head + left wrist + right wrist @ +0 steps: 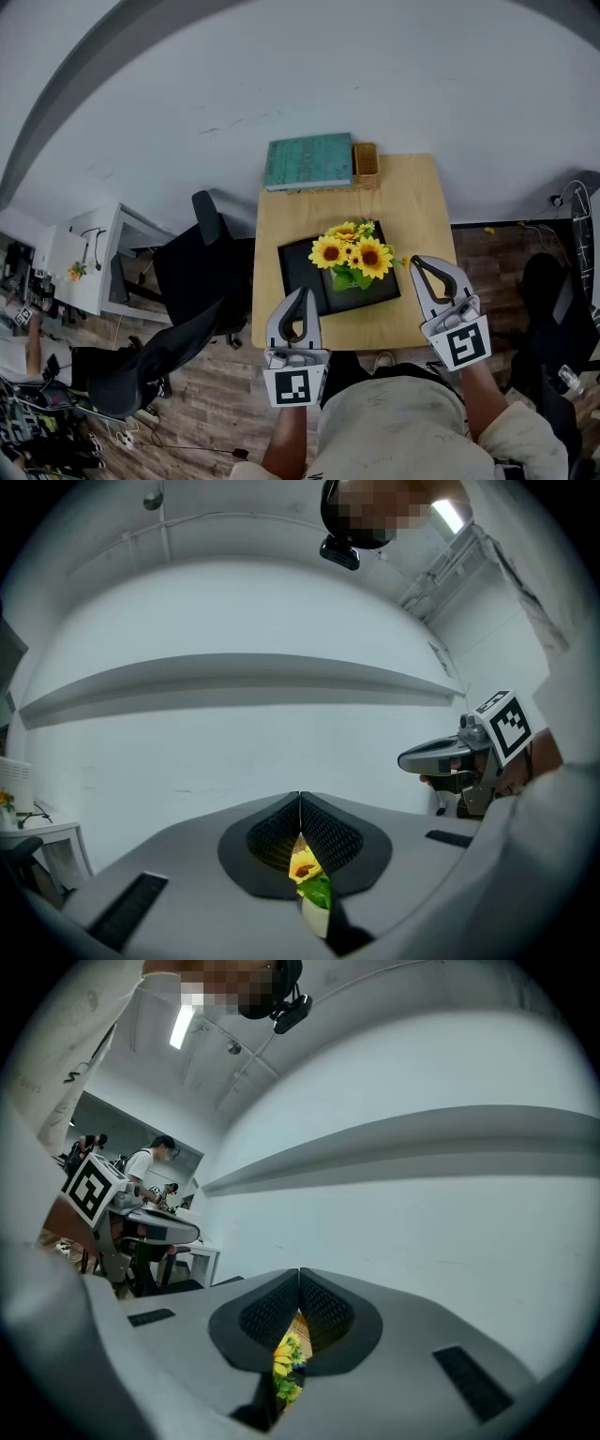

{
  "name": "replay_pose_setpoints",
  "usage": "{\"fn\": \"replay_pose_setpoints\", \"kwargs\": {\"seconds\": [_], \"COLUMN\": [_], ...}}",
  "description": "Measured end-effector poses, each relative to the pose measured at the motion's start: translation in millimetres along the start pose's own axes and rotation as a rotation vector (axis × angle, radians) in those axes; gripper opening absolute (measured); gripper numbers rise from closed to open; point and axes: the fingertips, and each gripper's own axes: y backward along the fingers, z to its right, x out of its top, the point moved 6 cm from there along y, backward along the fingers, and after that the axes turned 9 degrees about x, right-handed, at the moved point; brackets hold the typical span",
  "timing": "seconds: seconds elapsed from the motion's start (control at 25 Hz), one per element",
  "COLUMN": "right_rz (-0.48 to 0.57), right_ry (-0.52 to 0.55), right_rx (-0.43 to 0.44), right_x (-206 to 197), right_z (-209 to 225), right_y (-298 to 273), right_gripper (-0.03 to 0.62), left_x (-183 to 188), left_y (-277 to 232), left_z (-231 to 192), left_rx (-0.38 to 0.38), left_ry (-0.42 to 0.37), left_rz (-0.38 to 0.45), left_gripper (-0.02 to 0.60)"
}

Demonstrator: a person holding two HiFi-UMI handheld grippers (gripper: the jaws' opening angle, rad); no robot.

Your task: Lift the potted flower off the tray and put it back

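You hold your left gripper [302,294] and right gripper [417,264] at the near edge of the small wooden table [417,202], one on either side of the potted sunflowers [353,259], and neither touches the plant. Both have their jaws pressed together with nothing between them. The plant stands upright on the black tray [298,270] in the middle of the table. Beyond it, at the far edge, lies a teal book [308,160] with a wicker basket [366,163] just beside it.
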Motion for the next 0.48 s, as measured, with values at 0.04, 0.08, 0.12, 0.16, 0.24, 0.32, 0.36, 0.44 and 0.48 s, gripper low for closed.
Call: {"fn": "replay_pose_setpoints", "kwargs": {"seconds": [0.04,0.08,0.12,0.16,0.24,0.32,0.36,0.44,0.48], "right_rz": [0.0,-0.002,-0.006,-0.012,-0.021,-0.021,-0.023,-0.03,-0.03], "right_ry": [0.003,0.003,0.0,-0.005,-0.019,-0.023,-0.021,-0.014,-0.014], "right_rx": [0.0,0.002,0.004,0.006,0.007,0.005,0.004,0.006,0.008], "right_x": [-0.2,-0.4,-0.8,-1.4,-1.9,-2.0,-2.4,-3.4,-3.6], "right_z": [-0.4,-0.7,-0.8,-0.8,-0.3,0.4,0.3,-0.6,-1.1], "right_y": [0.3,0.5,0.7,0.8,1.0,1.4,1.5,1.2,1.0], "right_gripper": [0.017,0.017,0.017,0.017,0.017,0.017,0.017,0.017,0.017], "left_x": [-0.6,-0.9,-0.8,-0.7,-1.2,-1.5,-1.9,-3.2,-3.8], "left_y": [0.4,0.6,0.6,0.5,0.7,1.1,1.4,2.2,2.3], "left_z": [0.1,0.3,0.5,0.7,0.9,1.1,1.1,0.9,0.8], "left_rx": [0.0,0.0,-0.002,-0.003,-0.003,-0.003,-0.003,-0.003,-0.003], "left_ry": [0.001,0.002,0.002,0.001,0.003,0.005,0.004,0.002,0.002], "left_rz": [-0.003,-0.004,-0.003,-0.003,-0.009,-0.008,-0.007,-0.011,-0.014], "left_gripper": [0.011,0.011,0.011,0.011,0.011,0.011,0.009,0.011,0.011]}}
